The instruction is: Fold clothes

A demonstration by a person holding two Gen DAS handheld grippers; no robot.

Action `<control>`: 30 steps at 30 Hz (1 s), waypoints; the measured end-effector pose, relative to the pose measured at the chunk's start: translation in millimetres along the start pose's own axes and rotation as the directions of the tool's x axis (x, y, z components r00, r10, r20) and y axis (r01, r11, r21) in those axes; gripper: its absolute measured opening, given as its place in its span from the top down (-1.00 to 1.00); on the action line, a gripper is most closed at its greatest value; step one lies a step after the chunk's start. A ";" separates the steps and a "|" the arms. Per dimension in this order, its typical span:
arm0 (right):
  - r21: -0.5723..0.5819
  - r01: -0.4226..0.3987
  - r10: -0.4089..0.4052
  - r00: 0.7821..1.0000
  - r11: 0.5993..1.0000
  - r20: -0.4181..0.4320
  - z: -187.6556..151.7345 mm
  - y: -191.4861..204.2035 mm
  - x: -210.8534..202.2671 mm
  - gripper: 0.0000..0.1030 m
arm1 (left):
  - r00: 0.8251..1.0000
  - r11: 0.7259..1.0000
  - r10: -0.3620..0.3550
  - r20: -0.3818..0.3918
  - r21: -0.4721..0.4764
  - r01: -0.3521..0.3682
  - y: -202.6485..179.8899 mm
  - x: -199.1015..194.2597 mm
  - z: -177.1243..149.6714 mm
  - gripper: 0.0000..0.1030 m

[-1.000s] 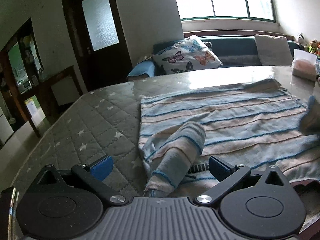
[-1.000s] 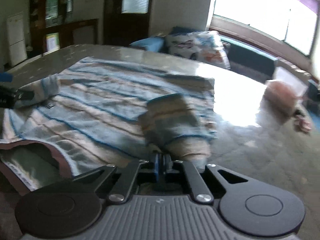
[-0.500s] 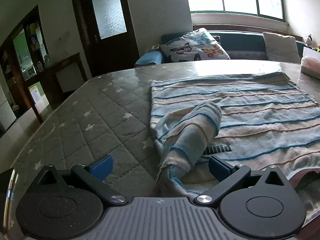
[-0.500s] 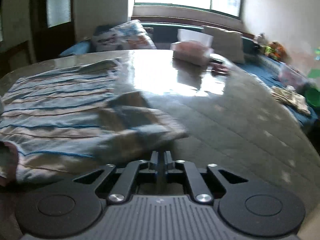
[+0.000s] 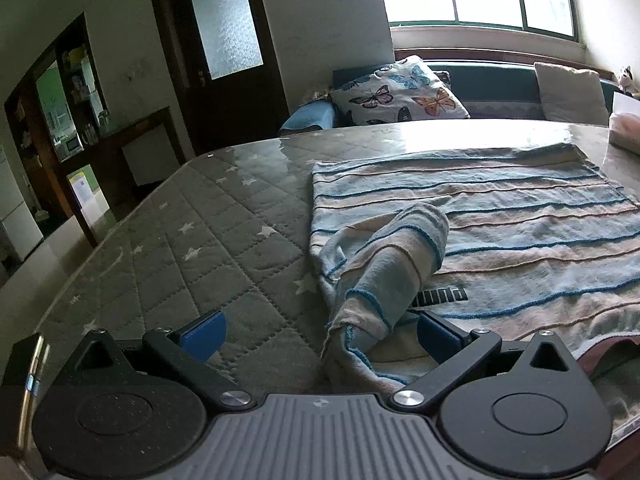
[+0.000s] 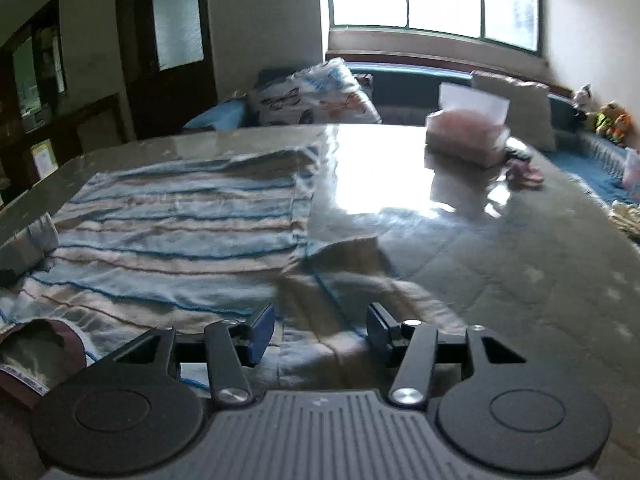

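Living room with a dark door, big window and a bench seat at the far wall holding a butterfly cushion (image 5: 400,94). Work surface is a worktop (image 5: 200,232) under a grey quilted star-print cover and a glossy clear sheet, so the cloth slides easily on it. The task's thing, a striped knit sweater (image 5: 520,216) in blue, cream and tan, lies spread flat on the worktop, back side up by the look of the label print near the collar; that suits folding sleeves inward.

Left tool (image 5: 320,332): jaws wide, not pressing anything. The left sleeve (image 5: 392,264) lies folded over onto the sweater body, its cuff end resting between the open pads, so it looks set down, though rumpled and not flat.

Right tool (image 6: 320,330): jaws opening, mid-width. The right sleeve (image 6: 340,280) lies between them, pads off the cloth, flopped near the sweater's right edge rather than across the body. View is blurred, so the exact lay is unclear.

Tissue box (image 6: 466,136) sits far right, well apart from the sweater. Likely step: sleeves in, then fold the body.
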State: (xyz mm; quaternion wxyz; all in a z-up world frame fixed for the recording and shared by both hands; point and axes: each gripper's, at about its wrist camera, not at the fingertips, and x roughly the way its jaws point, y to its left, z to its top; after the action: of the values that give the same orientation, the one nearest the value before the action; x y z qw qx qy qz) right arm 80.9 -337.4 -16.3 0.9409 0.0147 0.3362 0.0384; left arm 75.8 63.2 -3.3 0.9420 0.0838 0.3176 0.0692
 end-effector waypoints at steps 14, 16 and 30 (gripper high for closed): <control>-0.025 0.007 -0.007 1.000 1.000 -0.001 -21.6 -9.0 5.1 -0.88 | 0.989 0.989 0.147 -0.002 -0.027 -0.147 3.4 28.5 22.3 -1.00; -0.037 0.008 -0.008 1.000 0.999 -0.006 -20.9 -6.8 6.9 -0.96 | 0.979 0.976 0.201 -0.011 -0.079 -0.201 17.6 28.1 21.9 -1.00; -0.051 0.011 -0.012 1.000 0.999 -0.013 -20.5 -4.8 9.7 -1.00 | 0.915 0.873 0.371 -0.161 -0.276 -0.402 99.3 6.5 -20.0 -1.00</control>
State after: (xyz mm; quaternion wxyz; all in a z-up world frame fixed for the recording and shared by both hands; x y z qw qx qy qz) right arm 75.6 -341.3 -38.5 0.9390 -0.0113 0.3413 0.0414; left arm 61.0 163.6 -2.8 0.8930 -0.0036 0.3279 0.3082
